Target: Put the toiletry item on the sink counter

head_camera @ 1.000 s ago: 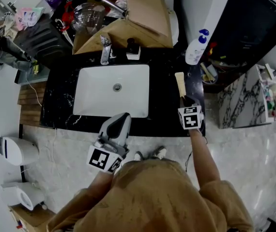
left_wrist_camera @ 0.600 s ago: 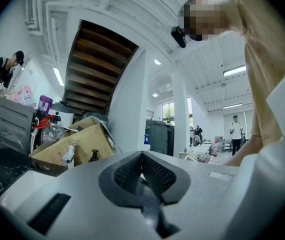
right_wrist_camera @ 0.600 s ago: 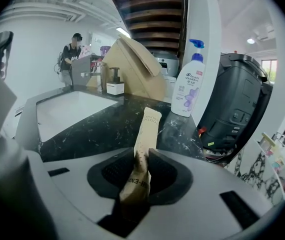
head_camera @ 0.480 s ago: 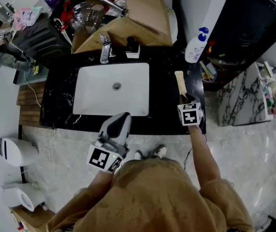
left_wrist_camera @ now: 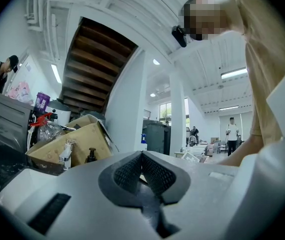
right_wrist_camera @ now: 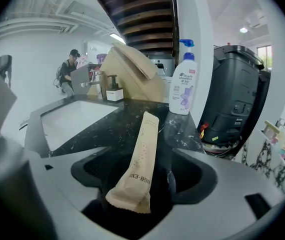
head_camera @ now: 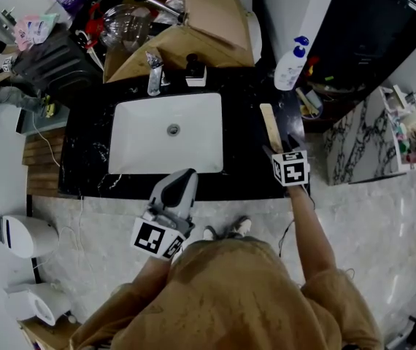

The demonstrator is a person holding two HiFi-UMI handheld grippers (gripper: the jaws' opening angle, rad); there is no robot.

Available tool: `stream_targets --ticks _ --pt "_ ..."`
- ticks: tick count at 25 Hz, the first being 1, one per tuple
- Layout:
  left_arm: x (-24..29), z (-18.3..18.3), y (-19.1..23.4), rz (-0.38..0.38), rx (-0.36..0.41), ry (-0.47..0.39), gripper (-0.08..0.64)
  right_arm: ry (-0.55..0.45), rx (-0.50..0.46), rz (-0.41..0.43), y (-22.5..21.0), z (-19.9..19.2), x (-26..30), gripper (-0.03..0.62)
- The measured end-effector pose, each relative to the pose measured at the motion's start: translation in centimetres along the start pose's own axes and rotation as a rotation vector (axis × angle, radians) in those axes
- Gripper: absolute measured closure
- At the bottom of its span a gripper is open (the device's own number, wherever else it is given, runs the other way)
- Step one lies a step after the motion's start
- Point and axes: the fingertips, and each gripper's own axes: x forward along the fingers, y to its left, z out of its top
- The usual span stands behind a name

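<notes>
The toiletry item is a long tan sachet (head_camera: 270, 125) lying flat on the black marble sink counter (head_camera: 248, 175), right of the basin. My right gripper (head_camera: 279, 149) sits at the sachet's near end. In the right gripper view the sachet (right_wrist_camera: 141, 154) runs out between the jaws of the right gripper (right_wrist_camera: 142, 179); they are opening, and a gap shows on both sides of it. My left gripper (head_camera: 184, 176) hangs at the counter's front edge with nothing in it. In the left gripper view, the pads of the left gripper (left_wrist_camera: 142, 176) meet.
A white basin (head_camera: 168, 133) fills the counter's middle, with a faucet (head_camera: 154, 75) and a dark pump bottle (head_camera: 192, 70) behind it. A white shampoo bottle (head_camera: 290, 64) stands at the back right corner. Cardboard boxes (head_camera: 208, 20) lean behind the counter. A person bends over at far left.
The right jaws have spread wide and let go of the sachet, which now rests on the counter. The left gripper has stayed where it was.
</notes>
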Motion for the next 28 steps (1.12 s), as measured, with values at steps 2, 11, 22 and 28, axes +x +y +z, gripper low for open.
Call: stream_targets --ticks 2,11,22,28 --pt "-0.1 -0.1 -0.1 -0.008 -0.005 0.0 0.558 -0.014 0.023 -0.012 -0.1 -0.1 -0.4 0.216" --pt "-1.4 0.0 -0.3 -0.038 -0.018 -0.004 0.558 -0.062 0.137 -0.029 0.3 -0.5 -3.5 0.26" --pt "-2.7 0.2 -0.9 -0.101 -0.04 -0.012 0.557 -0.145 0.285 -0.038 0.8 -1.2 -8.0 0.409" --pt "-3.7 -0.1 -0.9 -0.116 -0.045 -0.009 0.557 -0.198 0.339 -0.055 0.3 -0.8 -10.2 0.518"
